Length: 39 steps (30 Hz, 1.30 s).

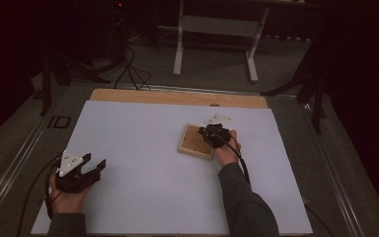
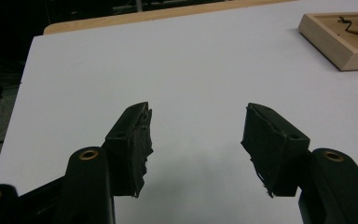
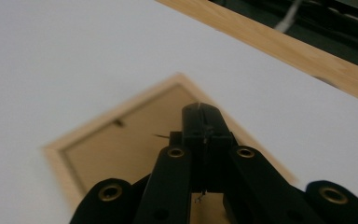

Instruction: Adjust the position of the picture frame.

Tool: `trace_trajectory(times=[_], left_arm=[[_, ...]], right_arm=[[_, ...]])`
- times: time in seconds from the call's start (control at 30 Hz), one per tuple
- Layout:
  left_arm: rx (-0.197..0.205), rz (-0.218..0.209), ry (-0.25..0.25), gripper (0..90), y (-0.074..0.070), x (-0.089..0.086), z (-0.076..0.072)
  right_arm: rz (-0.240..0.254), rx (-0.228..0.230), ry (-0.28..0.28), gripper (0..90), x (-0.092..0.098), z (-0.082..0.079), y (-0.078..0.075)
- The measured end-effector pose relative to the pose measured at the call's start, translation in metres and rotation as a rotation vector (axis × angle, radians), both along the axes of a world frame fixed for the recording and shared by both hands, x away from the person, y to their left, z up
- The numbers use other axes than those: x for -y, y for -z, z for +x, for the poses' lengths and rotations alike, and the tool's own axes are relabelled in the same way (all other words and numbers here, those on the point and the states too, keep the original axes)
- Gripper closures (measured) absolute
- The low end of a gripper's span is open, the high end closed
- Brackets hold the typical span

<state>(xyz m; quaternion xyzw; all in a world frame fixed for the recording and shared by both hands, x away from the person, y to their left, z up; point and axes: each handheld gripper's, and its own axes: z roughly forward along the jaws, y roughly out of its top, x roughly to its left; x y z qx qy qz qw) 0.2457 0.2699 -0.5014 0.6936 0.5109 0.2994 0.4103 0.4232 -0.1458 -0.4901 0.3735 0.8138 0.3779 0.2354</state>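
Note:
A shallow square wooden frame (image 1: 191, 147) lies back side up on the white sheet, right of the table's middle. My right gripper (image 1: 212, 132) hovers over its far right part, jaws pressed together. In the right gripper view those shut jaws (image 3: 200, 112) point down at the frame's brown back panel (image 3: 116, 154); a thin dark sliver shows beside the tips, and I cannot tell whether it is pinched. My left gripper (image 1: 94, 162) rests near the front left corner, far from the frame. Its jaws (image 2: 196, 121) stand wide apart with only bare sheet between them, and the frame (image 2: 340, 44) shows at the upper right.
The white sheet (image 1: 143, 148) covers the table, leaving a wooden strip (image 1: 177, 97) at the far edge. Metal rails (image 1: 15, 158) run along both sides. Beyond the table stand white legs of another table (image 1: 179, 44) and black cables (image 1: 128, 69) on the floor.

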Motion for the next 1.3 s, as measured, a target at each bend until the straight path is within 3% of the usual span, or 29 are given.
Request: trace_trajectory(times=[0.23, 0.53, 0.77, 1.1, 1.3], left_arm=[[0.000, 0.001, 0.001, 41.5, 0.000, 0.000, 0.000], [0.000, 0.000, 0.000, 41.5, 0.000, 0.000, 0.000], [0.000, 0.003, 0.001, 41.5, 0.000, 0.000, 0.000], [0.001, 0.002, 0.001, 41.5, 0.000, 0.001, 0.000], [-0.003, 0.007, 0.004, 41.6, 0.000, 0.002, 0.000]], right_arm=[[-0.053, -0.024, 0.049, 89.7, 0.016, 0.009, 0.007], [-0.097, -0.053, 0.048, 89.7, 0.023, 0.006, 0.021], [-0.151, -0.050, 0.019, 89.8, 0.018, -0.001, 0.019], [-0.140, -0.075, 0.007, 89.9, 0.018, -0.011, 0.018], [-0.072, -0.092, 0.001, 89.9, 0.022, -0.023, 0.020]])
